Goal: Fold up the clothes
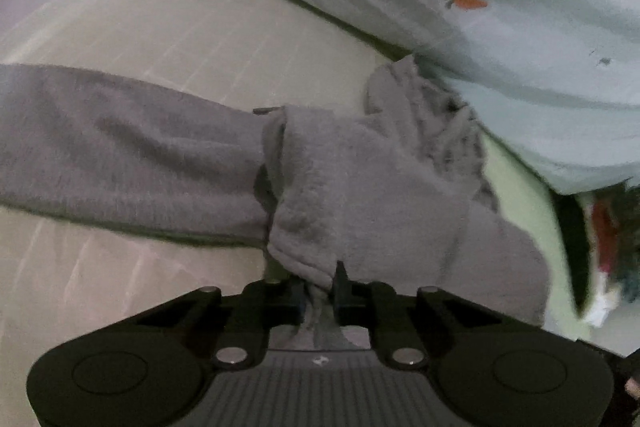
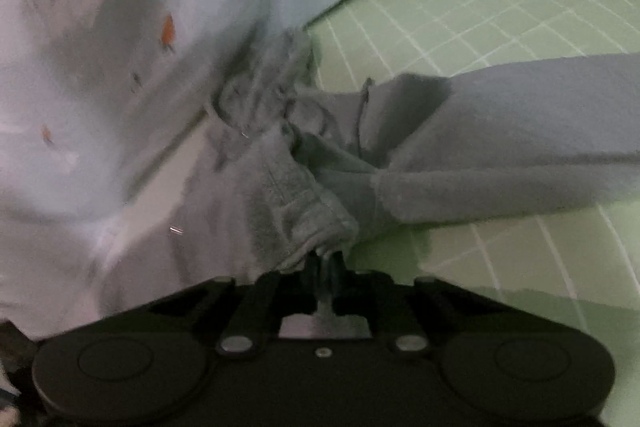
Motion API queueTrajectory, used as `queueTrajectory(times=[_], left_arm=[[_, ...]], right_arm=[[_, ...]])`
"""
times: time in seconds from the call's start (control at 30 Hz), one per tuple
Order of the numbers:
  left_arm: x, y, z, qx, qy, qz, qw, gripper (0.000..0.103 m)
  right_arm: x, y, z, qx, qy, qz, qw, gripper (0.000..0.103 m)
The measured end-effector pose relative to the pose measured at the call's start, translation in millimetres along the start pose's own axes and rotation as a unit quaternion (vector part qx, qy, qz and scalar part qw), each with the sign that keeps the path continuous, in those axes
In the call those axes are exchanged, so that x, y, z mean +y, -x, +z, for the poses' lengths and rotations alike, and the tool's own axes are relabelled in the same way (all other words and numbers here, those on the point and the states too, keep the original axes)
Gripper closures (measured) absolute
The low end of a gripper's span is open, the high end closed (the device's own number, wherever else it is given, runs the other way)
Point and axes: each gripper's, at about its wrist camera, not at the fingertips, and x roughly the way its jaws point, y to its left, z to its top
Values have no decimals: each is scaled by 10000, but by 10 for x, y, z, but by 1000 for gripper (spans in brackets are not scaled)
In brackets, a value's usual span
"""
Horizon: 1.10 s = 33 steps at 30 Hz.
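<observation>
A grey fleece garment (image 1: 360,187) lies bunched on the gridded mat (image 1: 180,27), with one long part stretching off to the left. My left gripper (image 1: 320,291) is shut on a fold of its near edge, and grey cloth shows pinched between the jaws. In the right wrist view the same grey garment (image 2: 500,131) runs off to the right across the green mat (image 2: 500,7). My right gripper (image 2: 326,261) is shut on a hemmed edge of it. The fingertips of both grippers are mostly buried in the cloth.
A large pale blue-white cloth with small orange carrot prints (image 1: 500,7) (image 2: 120,67) lies right behind the grey garment, touching its far bunch. At the right edge of the left wrist view sits a blurred heap of red, white and dark things (image 1: 608,259).
</observation>
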Motion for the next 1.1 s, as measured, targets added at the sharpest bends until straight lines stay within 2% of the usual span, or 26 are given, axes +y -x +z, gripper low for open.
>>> queueTrajectory(times=[0.1,0.13,0.17,0.2,0.27,0.33,0.4,0.47,0.5,0.53,0.63,0.7,0.73,0.8,0.83,0.93,1.1], left_arm=[[-82,597,-74,-101,425,-615,9972,93],[-107,799,-125,-106,505,-783,9956,93],[-122,929,-187,-59,477,-793,9957,92],[-107,940,-266,73,408,-578,9975,87],[-6,800,-458,498,382,129,9979,80],[157,559,-621,961,677,807,9898,82],[224,463,-705,1101,807,1130,9842,79],[184,486,-674,992,800,1137,9853,73],[164,497,-658,938,797,1141,9858,66],[144,509,-642,883,793,1144,9863,64],[79,473,-525,832,621,1177,9876,64],[-9,472,-429,766,419,1239,9885,63],[-63,476,-377,687,284,1311,9886,61],[-159,507,-268,517,26,1463,9879,49],[-190,555,-209,416,-87,1550,9870,47],[-215,640,-20,93,-225,1547,9877,43],[-295,329,311,-17,-553,1449,9879,36]], right_arm=[[62,602,-29,-195,-134,428,9988,98],[71,788,-74,-237,-101,463,9986,98],[48,909,-142,-184,-54,373,9991,98],[13,982,-205,-66,-6,208,9998,98],[-127,934,-334,405,73,-295,9987,92],[-291,792,-447,784,-17,-889,9930,92],[-335,734,-456,835,-56,-950,9919,86],[-244,736,-392,638,188,-1018,9926,60],[-180,720,-348,546,402,-1067,9920,58],[-121,682,-300,490,610,-1128,9905,58],[43,494,-137,414,1150,-1264,9844,57],[141,370,-27,358,1451,-1297,9802,52],[177,324,24,324,1585,-1301,9782,45],[263,219,125,259,1843,-1322,9736,43],[321,147,179,230,1955,-1352,9711,42],[425,-67,339,166,2107,-1299,9687,36],[532,-537,578,140,2294,-1338,9640,31]])
